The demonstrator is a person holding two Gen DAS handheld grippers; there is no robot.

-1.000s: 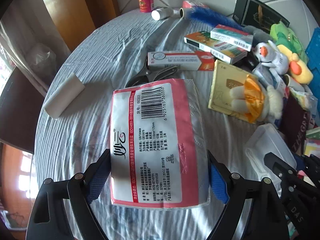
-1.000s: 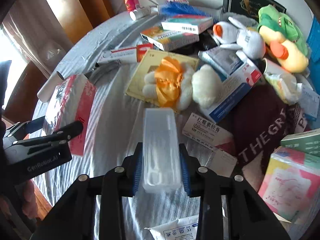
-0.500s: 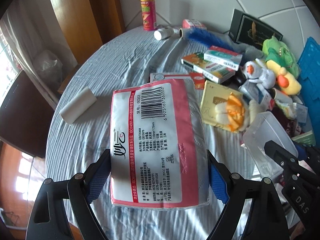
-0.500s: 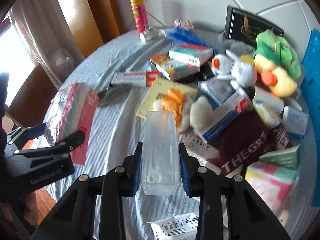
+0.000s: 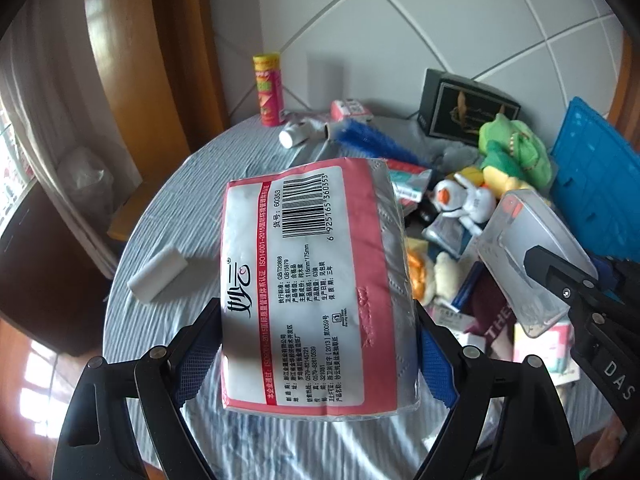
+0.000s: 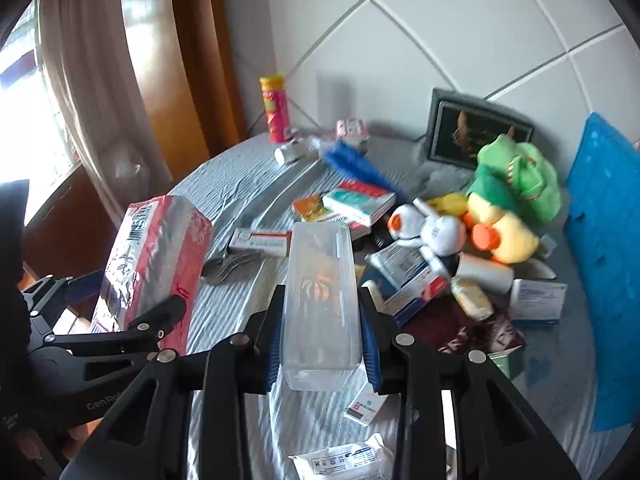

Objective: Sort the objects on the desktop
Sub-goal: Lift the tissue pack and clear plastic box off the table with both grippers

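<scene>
My left gripper [image 5: 316, 356] is shut on a red and white tissue pack [image 5: 308, 280], held high above the round table with its barcode side up. The pack also shows at the left of the right wrist view [image 6: 156, 264]. My right gripper [image 6: 320, 344] is shut on a clear plastic box [image 6: 320, 300], also held above the table; the box shows in the left wrist view [image 5: 532, 256] at the right. Both grippers hang over the near side of the table, side by side.
The grey-clothed table [image 6: 240, 176] holds a snack can [image 6: 275, 106], blue brush [image 6: 352, 162], medicine boxes [image 6: 356, 200], plush toys [image 6: 512, 184], a dark framed box [image 6: 476, 132], a white roll [image 5: 158, 274] and a wipes pack [image 6: 340, 460]. A blue board [image 6: 604, 264] leans at right.
Both grippers have risen and tilted up with their loads still gripped, so the table looks farther and the tiled wall shows.
</scene>
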